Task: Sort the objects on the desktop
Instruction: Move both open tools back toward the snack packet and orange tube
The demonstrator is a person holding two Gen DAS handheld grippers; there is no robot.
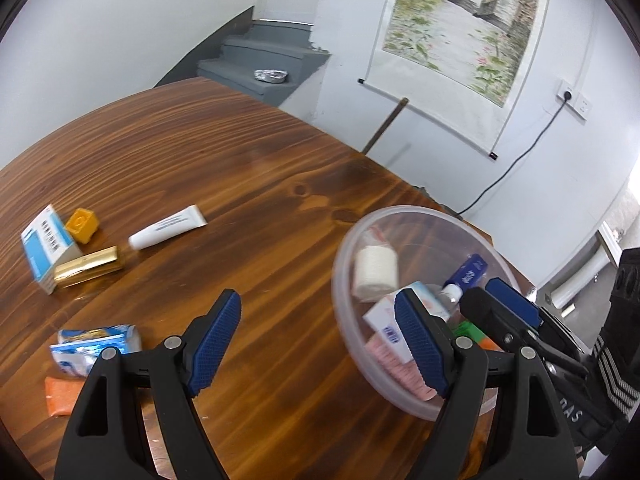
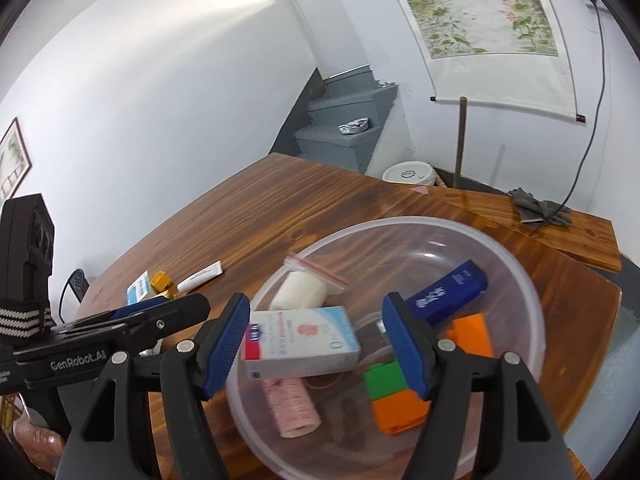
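Left wrist view: left gripper point(image 1: 318, 344) points down at the wooden table point(image 1: 256, 160), jaws spread wide, nothing between the pads, only bare tabletop. Clear plastic bowl point(image 1: 348, 344) at 3 o'clock of the gripper, partly behind its right finger; contents blurred, a white gauze roll point(image 1: 376, 272) and a dark blue box point(image 1: 470, 270) readable. Right gripper point(image 1: 494, 300) enters from 4 o'clock, fingers over the bowl. Unsorted items at 9 to 10 o'clock: white tube point(image 1: 168, 227), long axis running 8 to 2 o'clock, cap at the lower left; gold bar point(image 1: 88, 267) lying nearly the same way; yellow block point(image 1: 82, 225); blue-and-white box point(image 1: 48, 248). A blue packet point(image 1: 96, 346) and an orange piece point(image 1: 60, 396) at 8 o'clock, the latter partly hidden by the gripper arm. Right wrist view: right gripper point(image 2: 318, 344) angled down over the bowl point(image 2: 532, 320), jaws well apart and empty, pads touching nothing. Below them in the bowl: light blue carton point(image 2: 300, 340), long axis 9 to 3 o'clock; pink roll point(image 2: 294, 404); green-and-orange block point(image 2: 394, 396); another orange block point(image 2: 470, 334); dark blue box point(image 2: 448, 290) pointing toward 2 o'clock; bagged gauze roll point(image 2: 300, 290). Left gripper point(image 2: 160, 312) lies at 9 o'clock, its jaw gap not readable here. Grey gloves point(image 2: 538, 208) on a plank at 2 o'clock.
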